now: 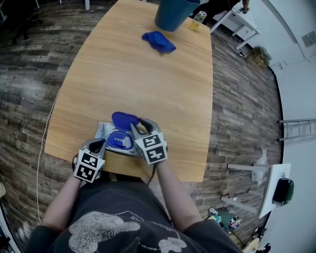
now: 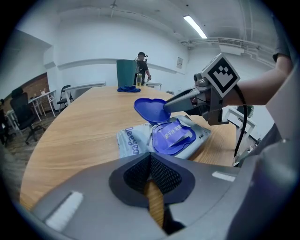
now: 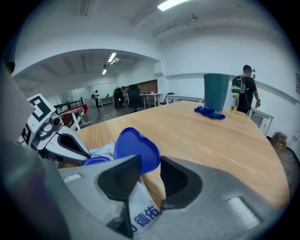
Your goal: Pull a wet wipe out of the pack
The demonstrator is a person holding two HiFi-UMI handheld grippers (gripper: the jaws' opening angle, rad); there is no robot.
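Wooden table [image 1: 128, 74]: one wet wipe pack [image 1: 104, 131] at near edge, lid [image 1: 124, 119] raised; one blue cloth [image 1: 158, 41], one teal bin [image 1: 173, 14] far end. Left gripper [image 1: 97, 144] closed, empty, beside pack. Right gripper [image 1: 138, 123] part-open at lid, unclamped.

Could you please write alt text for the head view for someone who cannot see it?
The left gripper and right gripper are at a wet wipe pack with its blue lid open, at the near edge of a wooden table. A blue cloth and teal bin sit farther back.
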